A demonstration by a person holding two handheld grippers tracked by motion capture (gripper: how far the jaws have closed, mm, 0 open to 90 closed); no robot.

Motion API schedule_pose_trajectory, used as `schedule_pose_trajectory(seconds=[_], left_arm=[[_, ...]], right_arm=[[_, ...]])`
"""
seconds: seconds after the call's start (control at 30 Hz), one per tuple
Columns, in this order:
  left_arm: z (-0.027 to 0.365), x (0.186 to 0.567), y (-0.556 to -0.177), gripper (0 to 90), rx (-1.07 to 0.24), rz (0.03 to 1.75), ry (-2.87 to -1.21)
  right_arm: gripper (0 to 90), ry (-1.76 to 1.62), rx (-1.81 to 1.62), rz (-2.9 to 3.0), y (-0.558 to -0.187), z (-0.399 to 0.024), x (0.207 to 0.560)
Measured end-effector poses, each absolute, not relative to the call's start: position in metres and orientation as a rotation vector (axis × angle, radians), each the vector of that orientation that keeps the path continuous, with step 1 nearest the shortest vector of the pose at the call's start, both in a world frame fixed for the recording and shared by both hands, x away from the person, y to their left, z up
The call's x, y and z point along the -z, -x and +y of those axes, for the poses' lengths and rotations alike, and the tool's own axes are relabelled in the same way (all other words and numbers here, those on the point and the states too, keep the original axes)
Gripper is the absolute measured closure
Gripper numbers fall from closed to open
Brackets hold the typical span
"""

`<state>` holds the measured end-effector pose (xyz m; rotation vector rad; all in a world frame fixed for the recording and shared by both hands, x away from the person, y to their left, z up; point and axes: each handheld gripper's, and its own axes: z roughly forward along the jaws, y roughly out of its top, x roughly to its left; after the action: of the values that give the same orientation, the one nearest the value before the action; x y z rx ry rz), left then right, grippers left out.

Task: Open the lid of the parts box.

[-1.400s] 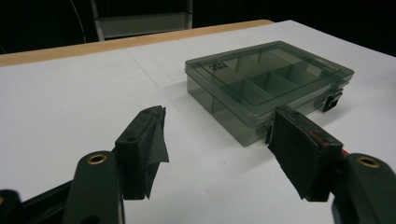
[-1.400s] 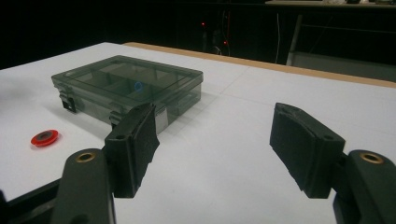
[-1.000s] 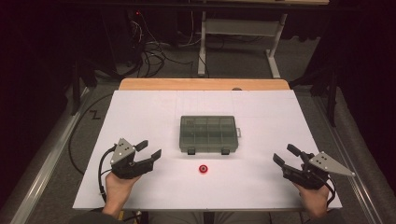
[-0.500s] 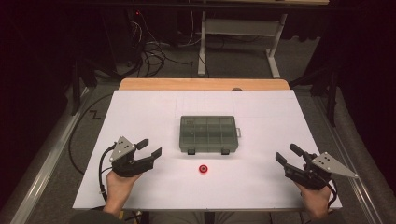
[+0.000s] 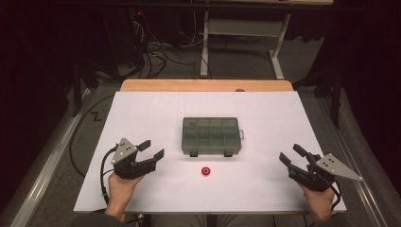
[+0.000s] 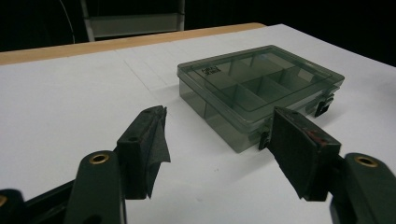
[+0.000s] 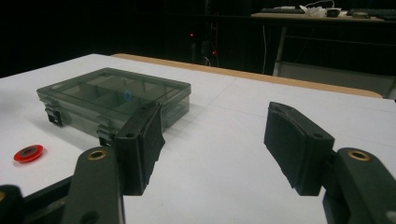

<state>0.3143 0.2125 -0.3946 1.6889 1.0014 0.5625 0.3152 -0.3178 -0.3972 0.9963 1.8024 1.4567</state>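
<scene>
Fingers spread on both — left gripper (image 5: pixel 152 149) aimed twd organizer box (image 5: pixel 211 135); right gripper (image 5: pixel 293 154) low, empty.

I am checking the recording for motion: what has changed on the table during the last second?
Very little. The right gripper drifted slightly toward the table's right edge, jaws open and empty. The left gripper stayed in place, also open. Nothing was gripped or released. The lidded box and the red ring did not move.

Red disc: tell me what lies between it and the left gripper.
Nothing visible. Bare white table runs from the open left gripper to the red disc; the closed box sits farther back, off that line.
</scene>
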Motion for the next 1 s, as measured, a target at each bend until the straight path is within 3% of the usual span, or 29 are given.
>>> schedule_pose_trajectory(seconds=[1.0], left_arm=[[0.203,0.394,-0.323,36.9,-0.576,0.982,-1.689]], right_arm=[[44.0,-1.006,-1.505,1.822,-0.325,-0.312,0.398]])
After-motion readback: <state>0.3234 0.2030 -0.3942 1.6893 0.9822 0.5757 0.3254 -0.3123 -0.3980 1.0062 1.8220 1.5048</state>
